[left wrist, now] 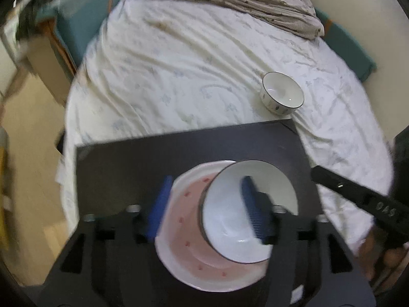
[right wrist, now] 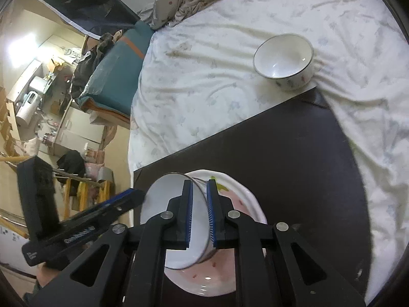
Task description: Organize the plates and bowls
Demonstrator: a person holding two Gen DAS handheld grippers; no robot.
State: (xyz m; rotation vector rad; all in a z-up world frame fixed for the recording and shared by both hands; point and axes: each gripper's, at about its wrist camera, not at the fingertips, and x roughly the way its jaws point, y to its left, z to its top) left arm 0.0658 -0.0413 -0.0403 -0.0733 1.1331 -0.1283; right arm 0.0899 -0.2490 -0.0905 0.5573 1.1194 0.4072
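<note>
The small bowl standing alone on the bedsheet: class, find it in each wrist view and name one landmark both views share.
Left wrist view: the small bowl is right of centre in the upper half, just beyond the black board's far corner.
Right wrist view: upper right, at that same corner.
Shared landmark: the black board.

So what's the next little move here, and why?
Probably lower the bowl flat into the pink plate, then open the right tool. It pinches the bowl's wall, the bowl sits tilted, and the left tool is already open.
</note>
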